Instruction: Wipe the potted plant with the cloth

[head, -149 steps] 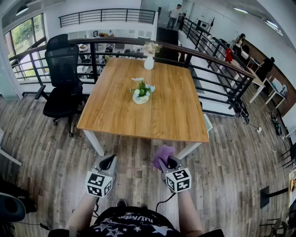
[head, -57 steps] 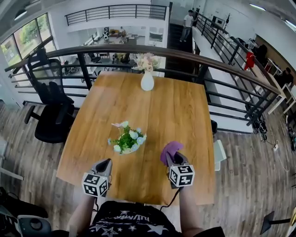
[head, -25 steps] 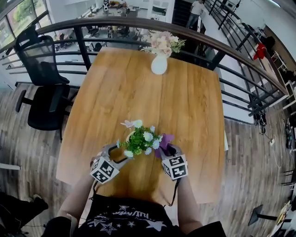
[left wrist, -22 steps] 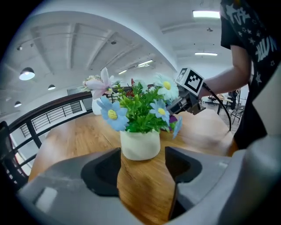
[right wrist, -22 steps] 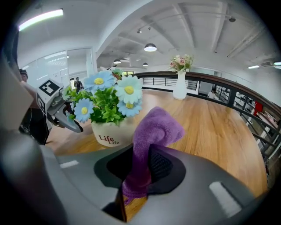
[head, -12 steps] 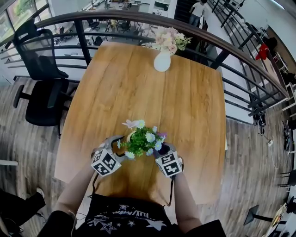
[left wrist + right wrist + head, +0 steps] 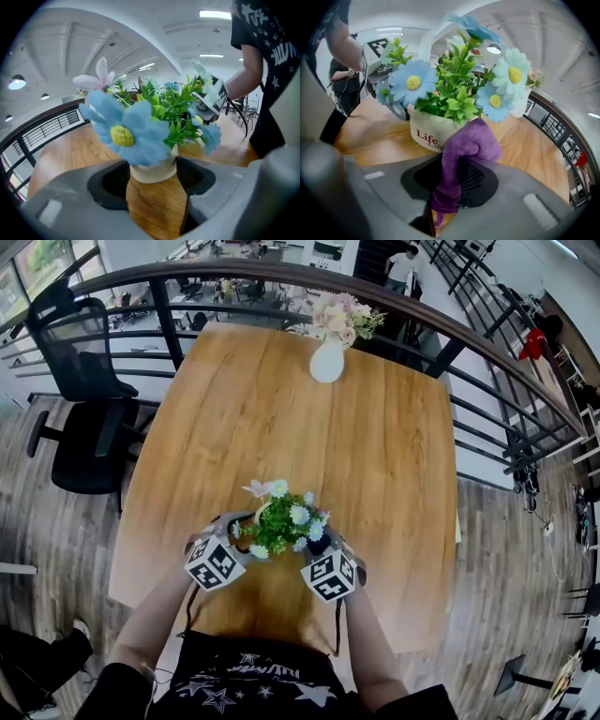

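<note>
Wooden table [image 7: 375,456]: potted plant [image 7: 279,521], white vase [image 7: 327,362]

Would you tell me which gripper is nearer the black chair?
Left. The left gripper sits on the plant's side facing the chair; the right gripper, holding the cloth, is beyond the plant.

"Life" printed on white pot [image 7: 423,125]

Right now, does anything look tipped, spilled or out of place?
Nothing stands out. The potted plant and the vase stand upright on the table, nothing is spilled, and the purple cloth sits clamped in the right gripper.
</note>
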Demonstrator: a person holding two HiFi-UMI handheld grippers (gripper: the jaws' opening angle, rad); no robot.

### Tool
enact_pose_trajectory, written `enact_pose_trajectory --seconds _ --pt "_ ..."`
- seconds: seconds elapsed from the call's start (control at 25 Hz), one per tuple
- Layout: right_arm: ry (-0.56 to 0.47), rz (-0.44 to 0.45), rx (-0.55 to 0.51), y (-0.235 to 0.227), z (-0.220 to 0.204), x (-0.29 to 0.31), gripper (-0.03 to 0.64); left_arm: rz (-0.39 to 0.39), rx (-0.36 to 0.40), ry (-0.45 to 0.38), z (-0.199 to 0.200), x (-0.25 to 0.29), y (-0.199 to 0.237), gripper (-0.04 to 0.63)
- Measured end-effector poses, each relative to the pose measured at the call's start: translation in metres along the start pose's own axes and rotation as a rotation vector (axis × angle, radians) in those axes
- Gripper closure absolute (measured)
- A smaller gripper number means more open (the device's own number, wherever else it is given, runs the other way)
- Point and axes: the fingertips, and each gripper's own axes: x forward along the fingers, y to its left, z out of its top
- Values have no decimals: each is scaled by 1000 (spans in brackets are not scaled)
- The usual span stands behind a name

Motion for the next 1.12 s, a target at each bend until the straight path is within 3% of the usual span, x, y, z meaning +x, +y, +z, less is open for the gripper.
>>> enact_pose_trajectory --seconds 0.72,1.12 --pt "-57 120 -26 62 4 -16 531 194 -168 15 11 6 -15 281" --pt "-63 158 -58 83 -6 -26 531 247 -182 32 9 8 -35 281"
